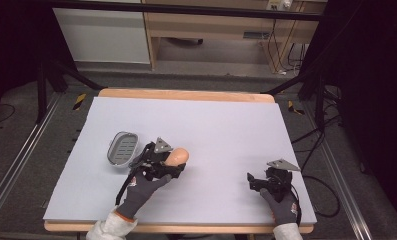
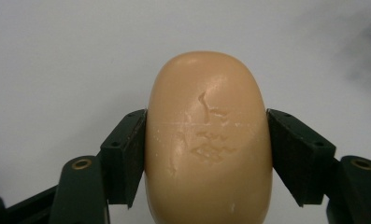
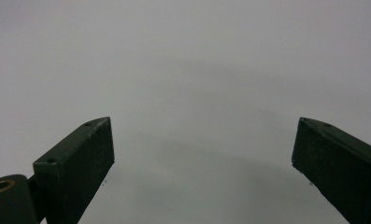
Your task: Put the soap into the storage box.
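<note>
Left gripper (image 1: 178, 161): reached forward over mid-table, jaws clamped on the sides of a tan soap bar (image 2: 209, 140), just beside a grey soap dish (image 1: 122, 148). Right gripper (image 1: 251, 180): low at near right, jaws spread, holding nothing. Surface: pale grey mat (image 1: 221, 125) on wood-edged table; dark floor and cables around.

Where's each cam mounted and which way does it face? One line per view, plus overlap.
High view: above the person's side, looking forward and down on the table; gloved hands, both grippers, soap dish.
Left gripper view: rides the left gripper, looking along jaws clamping the soap.
Right gripper view: rides the right gripper, jaws apart over bare mat.
Shared: soap in high and left gripper views.
</note>
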